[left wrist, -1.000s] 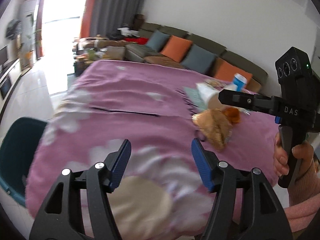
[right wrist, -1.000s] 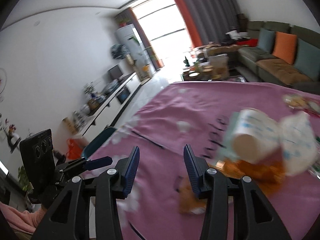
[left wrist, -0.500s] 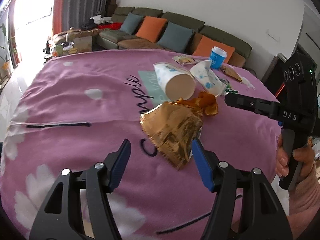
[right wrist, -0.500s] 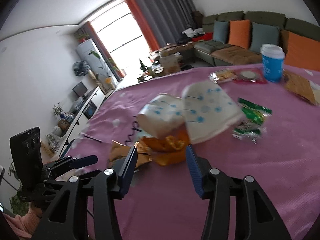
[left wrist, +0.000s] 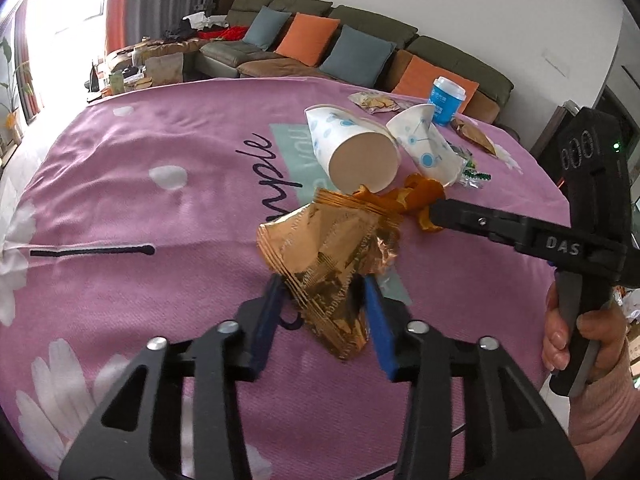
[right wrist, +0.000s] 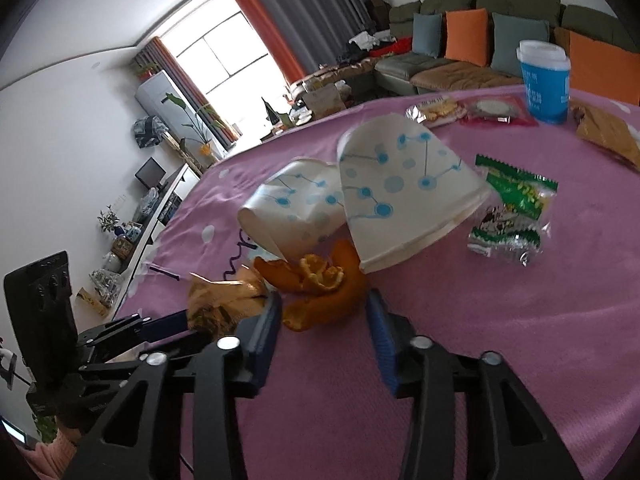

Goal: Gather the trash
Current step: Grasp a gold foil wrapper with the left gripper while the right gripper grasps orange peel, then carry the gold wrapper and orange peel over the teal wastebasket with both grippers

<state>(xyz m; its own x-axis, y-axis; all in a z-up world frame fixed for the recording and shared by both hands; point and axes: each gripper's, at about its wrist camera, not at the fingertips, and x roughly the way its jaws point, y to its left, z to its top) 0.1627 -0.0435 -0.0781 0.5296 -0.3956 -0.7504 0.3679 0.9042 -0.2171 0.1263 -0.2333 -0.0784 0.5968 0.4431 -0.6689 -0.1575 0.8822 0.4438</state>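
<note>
Picking up is the step in hand: two bits of trash are being gripped at once on the pink flowered cloth [left wrist: 120, 184]. The left gripper [left wrist: 320, 304] is closing, and the crinkled gold foil wrapper [left wrist: 328, 256] sits between its blue pads, which look to be touching its sides. The right gripper [right wrist: 324, 312] is closing too, with the curled orange fruit peel [right wrist: 316, 284] between its pads, though a small gap can be seen on the right side, so it is not yet squeezed.

Next, both pieces probably need to be pinched tight and lifted straight up. Care is called for, because two white paper cups with blue dots [right wrist: 352, 200] lie tipped over right behind the peel and could be bumped. The two grippers are close together, so they must be kept apart. Plenty of bare cloth is left near the front, and more wrappers and a blue lidded cup [right wrist: 544, 80] lie well behind
</note>
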